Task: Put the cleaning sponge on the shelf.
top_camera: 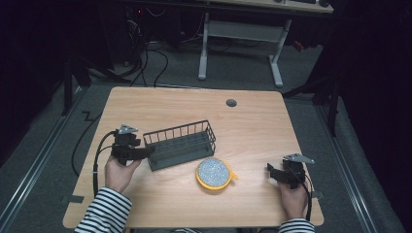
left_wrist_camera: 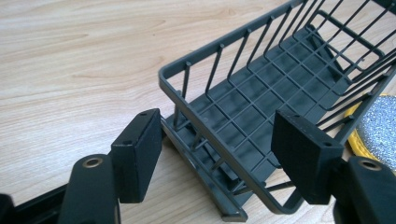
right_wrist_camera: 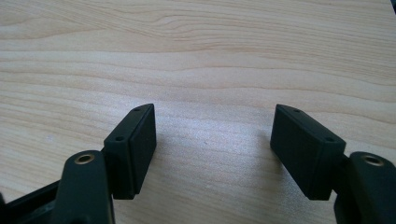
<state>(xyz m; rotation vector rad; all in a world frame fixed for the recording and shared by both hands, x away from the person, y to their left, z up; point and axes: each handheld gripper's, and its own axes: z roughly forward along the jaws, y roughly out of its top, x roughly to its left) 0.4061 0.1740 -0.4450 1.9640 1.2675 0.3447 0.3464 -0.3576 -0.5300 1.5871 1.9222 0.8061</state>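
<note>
A dark grey wire basket (top_camera: 180,132) sits on the wooden table, left of centre. My left gripper (top_camera: 148,153) is at the basket's left end. In the left gripper view its jaws (left_wrist_camera: 219,158) stand apart astride that end of the empty basket (left_wrist_camera: 243,112), and the pads do not press on it. A round yellow dish with a grey glittery scouring pad (top_camera: 214,172) lies just in front of the basket, seen again as the pad (left_wrist_camera: 378,130) at the right edge. My right gripper (top_camera: 270,171) rests near the table's front right, open (right_wrist_camera: 215,149) over bare wood.
The wooden table (top_camera: 252,126) has a grey cable hole (top_camera: 231,103) near its back edge. Behind it stands a white desk frame (top_camera: 204,48) on a dark floor with cables. A person's striped sleeve (top_camera: 104,211) comes in at the bottom left.
</note>
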